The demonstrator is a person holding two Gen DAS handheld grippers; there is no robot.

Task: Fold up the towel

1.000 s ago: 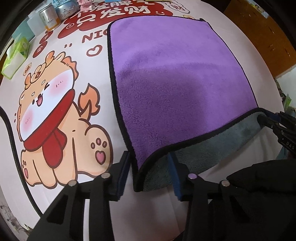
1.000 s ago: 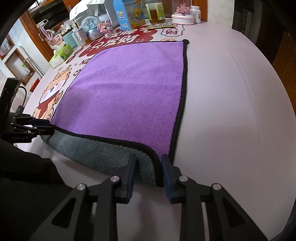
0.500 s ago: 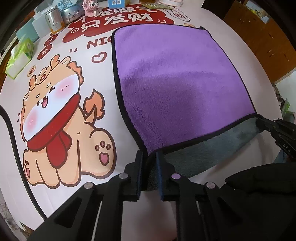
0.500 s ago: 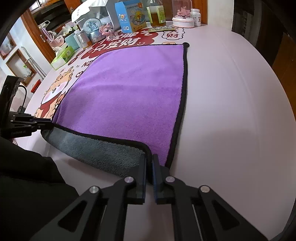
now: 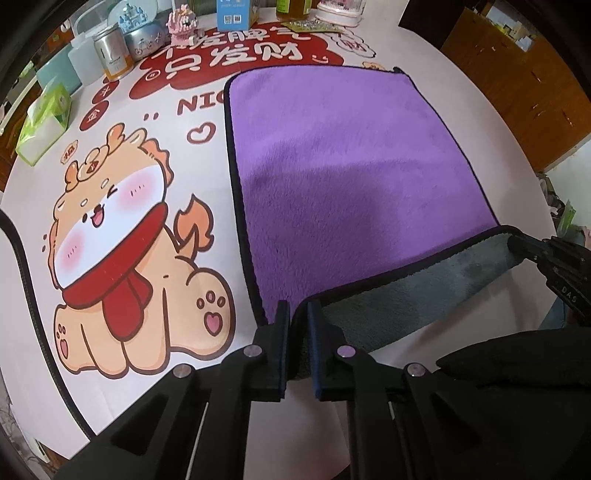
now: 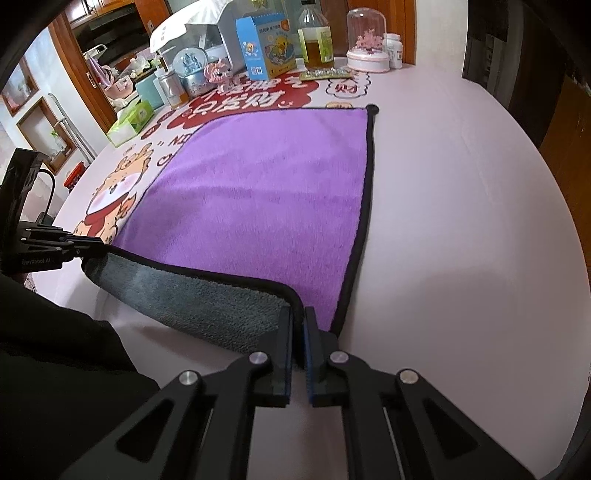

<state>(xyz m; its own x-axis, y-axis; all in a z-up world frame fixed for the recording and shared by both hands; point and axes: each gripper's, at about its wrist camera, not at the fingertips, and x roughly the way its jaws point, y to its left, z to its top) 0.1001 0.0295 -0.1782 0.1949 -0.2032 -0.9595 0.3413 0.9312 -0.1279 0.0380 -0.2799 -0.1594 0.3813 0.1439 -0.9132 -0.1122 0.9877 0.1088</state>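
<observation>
A purple towel (image 5: 347, 177) with a black hem and a grey underside lies spread on the table; it also shows in the right wrist view (image 6: 266, 192). My left gripper (image 5: 298, 314) is shut on the towel's near left corner. My right gripper (image 6: 299, 317) is shut on the near right corner. The near edge is lifted between them, showing the grey underside (image 6: 192, 291). The right gripper also shows at the right edge of the left wrist view (image 5: 517, 243), and the left gripper at the left of the right wrist view (image 6: 96, 247).
A pink table cover with a cartoon dog (image 5: 125, 258) and red lettering (image 5: 236, 55). At the far edge stand a green tissue box (image 5: 44, 122), a tin (image 5: 112, 55), a snow globe (image 6: 190, 70), a blue box (image 6: 264, 46), a bottle (image 6: 316, 35) and a glass dome (image 6: 367, 44). A black cable (image 5: 26, 266) runs at the left.
Both grippers closed on the towel's near corners, having been open around them a second ago. The near edge has been lifted and carried a little forward.
</observation>
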